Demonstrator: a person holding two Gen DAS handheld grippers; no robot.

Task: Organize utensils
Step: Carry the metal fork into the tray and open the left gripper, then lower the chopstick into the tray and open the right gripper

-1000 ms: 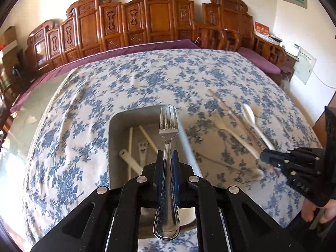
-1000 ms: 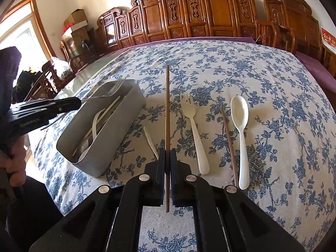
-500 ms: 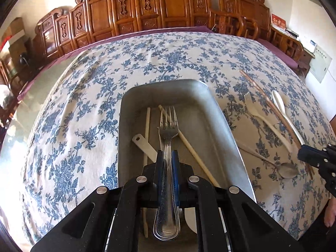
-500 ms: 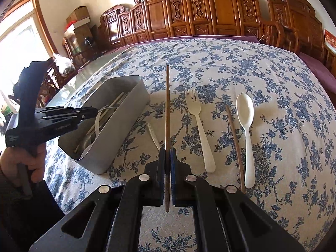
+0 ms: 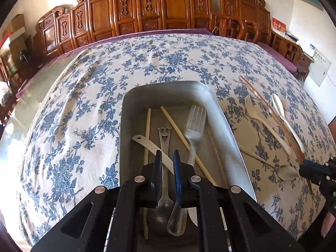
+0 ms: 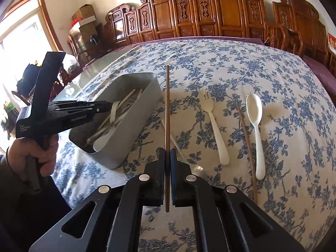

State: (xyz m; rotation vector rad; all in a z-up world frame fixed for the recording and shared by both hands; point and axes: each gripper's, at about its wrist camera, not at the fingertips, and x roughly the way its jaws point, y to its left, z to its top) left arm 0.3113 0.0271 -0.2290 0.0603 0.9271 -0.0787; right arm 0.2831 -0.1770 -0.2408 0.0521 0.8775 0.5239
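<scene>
My left gripper (image 5: 167,154) is open over the grey metal tray (image 5: 230,126). The metal fork (image 5: 194,126) lies blurred in the tray, free of the fingers, beside chopsticks, a smiley-face spoon (image 5: 164,135) and a white utensil. My right gripper (image 6: 167,153) is shut on a brown chopstick (image 6: 167,105) that points away above the cloth, right of the tray (image 6: 136,130). A white fork (image 6: 214,124), a second brown chopstick (image 6: 246,140) and a white spoon (image 6: 255,115) lie on the cloth.
A metal spoon (image 5: 283,171) lies on the blue-flowered tablecloth (image 5: 84,109) right of the tray. Carved wooden chairs (image 6: 220,14) line the table's far side. A window and boxes are at the left in the right wrist view.
My left gripper has opened and let the metal fork drop into the tray. My right gripper still holds the chopstick and has barely moved.
</scene>
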